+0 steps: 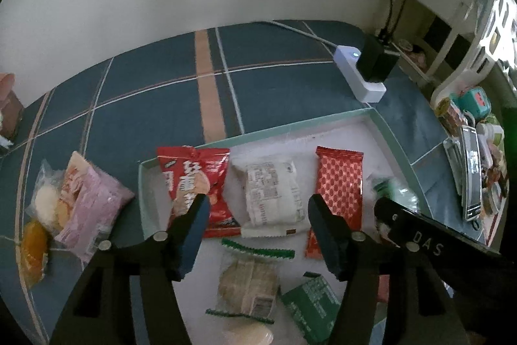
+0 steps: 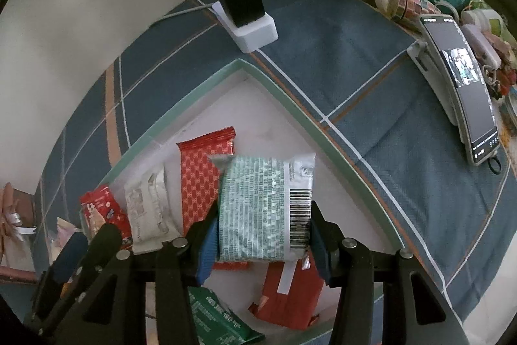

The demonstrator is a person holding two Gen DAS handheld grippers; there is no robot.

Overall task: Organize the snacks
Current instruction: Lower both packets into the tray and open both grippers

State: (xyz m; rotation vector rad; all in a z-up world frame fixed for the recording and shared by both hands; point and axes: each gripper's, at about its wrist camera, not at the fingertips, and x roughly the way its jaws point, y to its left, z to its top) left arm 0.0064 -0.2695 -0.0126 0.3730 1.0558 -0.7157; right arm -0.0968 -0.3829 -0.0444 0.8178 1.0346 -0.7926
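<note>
A white tray with a green rim (image 1: 284, 126) (image 2: 323, 118) lies on the blue checked cloth. In it lie a red chip bag (image 1: 197, 180), a white packet (image 1: 274, 193), a red patterned wafer pack (image 1: 339, 183) (image 2: 200, 180), a clear cookie pack (image 1: 248, 283) and a dark green pack (image 1: 313, 306). My left gripper (image 1: 258, 231) is open and empty above the tray. My right gripper (image 2: 263, 235) is shut on a green-and-silver snack packet (image 2: 265, 202), held over the tray's right part. The right gripper shows in the left wrist view (image 1: 420, 235).
A pink snack bag (image 1: 90, 206), a clear rice-cracker pack (image 1: 48, 202) and an orange packet (image 1: 32, 251) lie on the cloth left of the tray. A white power strip with a black adapter (image 1: 368, 70) (image 2: 248, 15) sits behind. A phone on a stand (image 2: 462, 89) and clutter are at right.
</note>
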